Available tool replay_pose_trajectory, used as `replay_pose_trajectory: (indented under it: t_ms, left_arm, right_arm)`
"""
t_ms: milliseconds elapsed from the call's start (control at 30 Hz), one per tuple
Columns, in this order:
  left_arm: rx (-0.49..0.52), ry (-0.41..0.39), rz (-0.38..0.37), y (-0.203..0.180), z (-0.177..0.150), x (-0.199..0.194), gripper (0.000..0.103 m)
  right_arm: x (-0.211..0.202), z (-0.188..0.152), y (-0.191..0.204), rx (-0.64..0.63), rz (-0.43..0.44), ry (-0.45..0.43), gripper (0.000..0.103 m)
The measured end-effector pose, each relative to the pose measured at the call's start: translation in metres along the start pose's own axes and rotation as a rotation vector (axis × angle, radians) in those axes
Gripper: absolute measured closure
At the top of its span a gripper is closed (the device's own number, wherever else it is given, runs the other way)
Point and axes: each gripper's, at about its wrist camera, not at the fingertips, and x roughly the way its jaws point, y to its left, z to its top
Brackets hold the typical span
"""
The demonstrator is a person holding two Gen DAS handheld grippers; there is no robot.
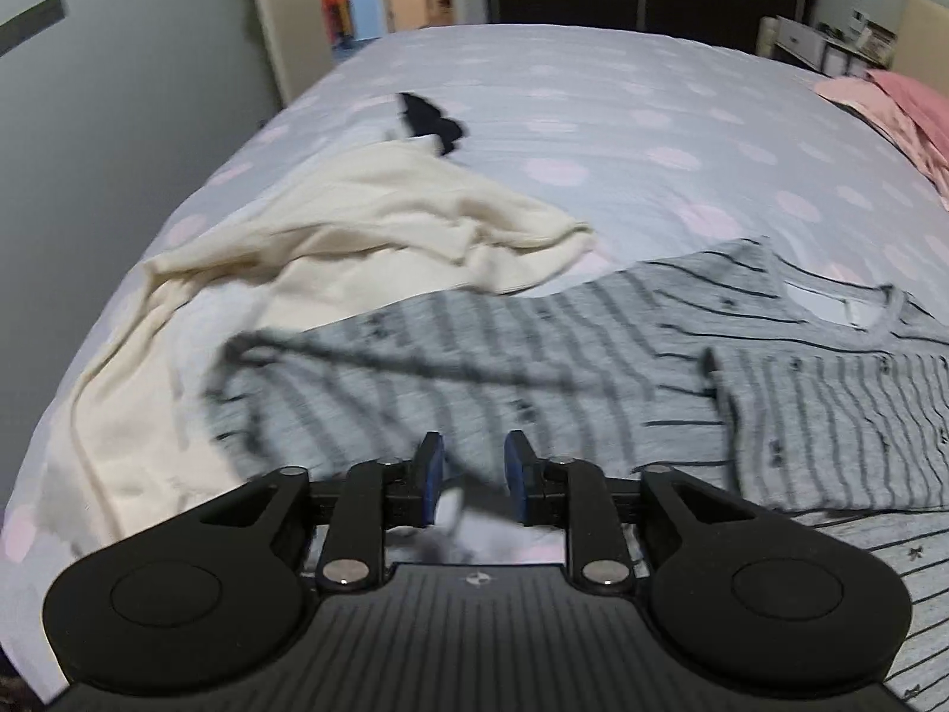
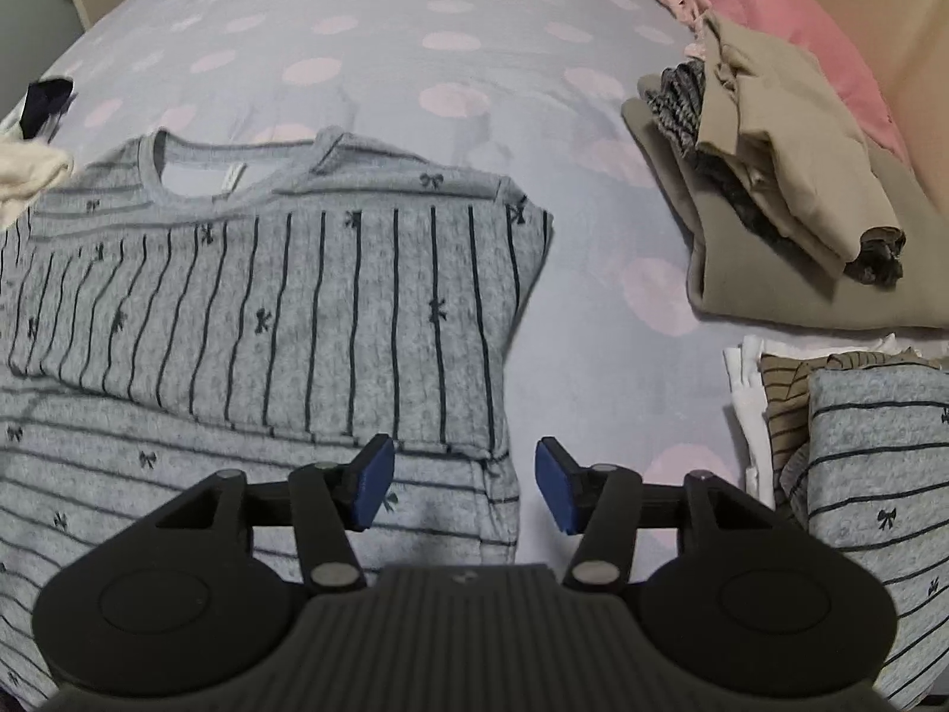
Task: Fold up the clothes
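A grey striped shirt with small bows lies flat on the bed, its right sleeve folded across the chest. In the left wrist view the same shirt shows its left sleeve stretched out toward the left, blurred. My left gripper is open just above the sleeve's lower part; nothing is between its blue pads. My right gripper is open and empty over the shirt's right edge, near the folded sleeve's cuff.
A cream garment lies crumpled left of the shirt, with a dark sock beyond it. Folded piles sit at the right: khaki and patterned clothes, and a stack topped by a grey striped piece. Pink bedding lies at the far right.
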Motion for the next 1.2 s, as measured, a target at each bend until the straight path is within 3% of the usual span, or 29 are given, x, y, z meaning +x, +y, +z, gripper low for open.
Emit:
replay_pose_trajectory:
  t_ms: [133, 200, 333, 667, 833, 867, 900, 967, 1100, 1200]
  left_arm:
    - [-0.069, -0.052, 0.003, 0.023, -0.01, -0.009, 0.057]
    - [-0.084, -0.072, 0.017, 0.032, -0.014, -0.012, 0.048]
    - [-0.099, -0.069, 0.044, 0.048, -0.017, -0.012, 0.047]
    - [-0.215, -0.036, 0.043, 0.086, -0.016, 0.004, 0.045]
    - [-0.283, 0.015, -0.002, 0.094, -0.016, 0.023, 0.045]
    - [-0.291, 0.025, -0.008, 0.094, -0.016, 0.026, 0.054]
    - [-0.292, 0.03, -0.018, 0.093, -0.015, 0.029, 0.073]
    - [-0.285, 0.02, -0.032, 0.088, -0.012, 0.029, 0.086]
    - [-0.265, -0.067, -0.035, 0.073, -0.003, 0.012, 0.093]
    - [-0.228, -0.168, -0.08, 0.054, 0.008, -0.015, 0.094]
  right_arm:
    - [-0.006, 0.006, 0.003, 0.035, -0.001, -0.072, 0.028]
    - [-0.009, 0.011, 0.007, 0.053, 0.009, -0.111, 0.025]
    - [-0.008, 0.023, 0.015, 0.086, 0.024, -0.134, 0.023]
    - [0.018, 0.038, 0.043, 0.081, 0.034, -0.045, 0.022]
    - [0.022, 0.04, 0.056, 0.046, 0.04, -0.036, 0.022]
    - [0.023, 0.041, 0.058, 0.038, 0.041, -0.035, 0.022]
    - [0.023, 0.041, 0.06, 0.031, 0.041, -0.034, 0.022]
    - [0.024, 0.042, 0.061, 0.021, 0.037, -0.034, 0.022]
    - [0.024, 0.043, 0.056, 0.023, 0.021, -0.026, 0.022]
    - [0.023, 0.043, 0.049, 0.03, 0.008, -0.013, 0.022]
